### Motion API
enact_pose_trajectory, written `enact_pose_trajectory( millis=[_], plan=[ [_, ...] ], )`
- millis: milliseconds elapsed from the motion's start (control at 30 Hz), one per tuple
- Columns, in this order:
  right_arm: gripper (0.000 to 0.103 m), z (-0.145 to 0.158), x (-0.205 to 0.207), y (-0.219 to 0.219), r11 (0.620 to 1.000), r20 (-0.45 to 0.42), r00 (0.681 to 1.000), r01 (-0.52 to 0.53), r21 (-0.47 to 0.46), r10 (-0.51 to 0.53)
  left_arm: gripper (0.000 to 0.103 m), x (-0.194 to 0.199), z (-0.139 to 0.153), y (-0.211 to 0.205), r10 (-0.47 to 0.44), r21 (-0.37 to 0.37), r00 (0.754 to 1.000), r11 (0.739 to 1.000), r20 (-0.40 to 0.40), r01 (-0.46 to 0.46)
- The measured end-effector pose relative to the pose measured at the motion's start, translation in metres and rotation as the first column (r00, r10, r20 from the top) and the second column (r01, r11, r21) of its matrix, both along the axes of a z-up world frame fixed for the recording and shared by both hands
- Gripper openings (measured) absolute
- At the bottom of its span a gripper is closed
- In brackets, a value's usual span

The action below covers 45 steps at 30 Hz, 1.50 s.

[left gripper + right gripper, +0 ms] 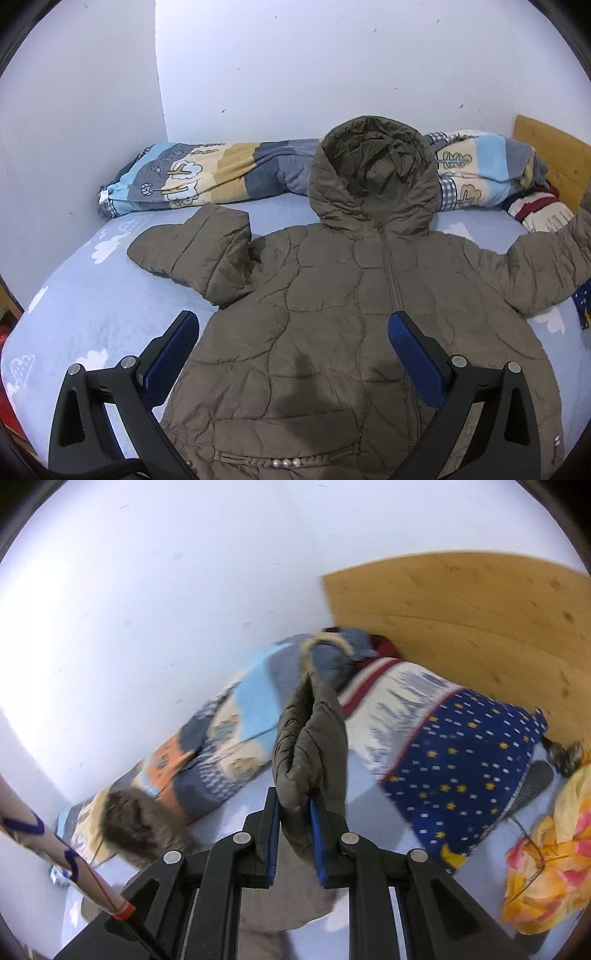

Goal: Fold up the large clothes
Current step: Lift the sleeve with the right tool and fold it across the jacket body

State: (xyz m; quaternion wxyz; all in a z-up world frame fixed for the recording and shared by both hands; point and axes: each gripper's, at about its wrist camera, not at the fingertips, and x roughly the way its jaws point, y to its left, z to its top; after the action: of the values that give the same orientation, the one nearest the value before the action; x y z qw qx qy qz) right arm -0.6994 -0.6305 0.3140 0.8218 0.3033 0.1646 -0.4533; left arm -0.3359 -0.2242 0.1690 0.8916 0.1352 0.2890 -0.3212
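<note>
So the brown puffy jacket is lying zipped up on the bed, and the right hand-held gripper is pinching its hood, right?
Not the hood. The right hand-held gripper is shut on the jacket's sleeve, as the right wrist view shows. The hood lies free, and the jacket is zipped up on the bed, as the left wrist view shows.

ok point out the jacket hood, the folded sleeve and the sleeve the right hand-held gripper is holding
hood point(373, 177), left wrist view, on its inner lining
folded sleeve point(195, 251), left wrist view, on the quilted top of the fold
held sleeve point(310, 738), right wrist view, on the bunched cuff above the pads
</note>
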Motion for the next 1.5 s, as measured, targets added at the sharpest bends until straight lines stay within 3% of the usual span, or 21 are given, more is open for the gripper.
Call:
enact_pose_trajectory(
  millis=[200,433,800,1033,1067,1133,1167,1233,1300,1367,1500],
  plan=[
    [0.017,0.006,0.077,0.061,0.989,-0.015,0.989,-0.149,-0.011,0.149,0.102,0.009,0.009,0.013,0.025,-0.013,1.0,1.0,-0.014,-0.025],
    [0.017,-0.033,0.176,0.128,0.949,-0.044,0.949,-0.311,0.046,0.313,0.102,0.032,0.008,0.031,0.089,-0.031,0.994,0.995,-0.065,-0.091],
    [0.017,-0.155,0.299,0.196,0.85,-0.01,0.87,-0.478,0.221,0.492,0.102,0.054,0.006,0.045,0.139,-0.049,0.981,0.988,-0.139,-0.147],
    [0.017,-0.23,0.348,0.209,0.797,0.001,0.847,-0.5,0.338,0.531,0.102,0.064,0.004,0.045,0.153,-0.05,0.973,0.985,-0.172,-0.164],
    [0.019,-0.236,0.349,0.208,0.793,0.004,0.848,-0.497,0.354,0.53,0.102,0.065,0.005,0.045,0.153,-0.052,0.972,0.985,-0.175,-0.165],
    [0.039,-0.246,0.351,0.208,0.776,0.018,0.845,-0.498,0.386,0.534,0.102,0.066,0.006,0.044,0.154,-0.054,0.973,0.985,-0.173,-0.165],
    [0.054,-0.247,0.351,0.208,0.765,0.027,0.84,-0.507,0.397,0.542,0.102,0.066,0.006,0.044,0.154,-0.052,0.973,0.985,-0.17,-0.165],
    [0.057,-0.243,0.347,0.208,0.741,0.058,0.823,-0.537,0.403,0.565,0.102,0.066,0.005,0.044,0.153,-0.052,0.973,0.985,-0.173,-0.164],
    [0.057,-0.229,0.337,0.205,0.744,0.077,0.816,-0.557,0.369,0.573,0.102,0.068,0.005,0.045,0.158,-0.05,0.971,0.984,-0.177,-0.169],
    [0.059,-0.216,0.323,0.198,0.78,0.054,0.834,-0.534,0.326,0.549,0.102,0.071,0.003,0.048,0.169,-0.046,0.969,0.983,-0.18,-0.18],
    [0.062,-0.209,0.283,0.158,0.878,-0.015,0.913,-0.388,0.28,0.408,0.102,0.077,-0.003,0.049,0.185,-0.035,0.962,0.98,-0.202,-0.196]
  ],
)
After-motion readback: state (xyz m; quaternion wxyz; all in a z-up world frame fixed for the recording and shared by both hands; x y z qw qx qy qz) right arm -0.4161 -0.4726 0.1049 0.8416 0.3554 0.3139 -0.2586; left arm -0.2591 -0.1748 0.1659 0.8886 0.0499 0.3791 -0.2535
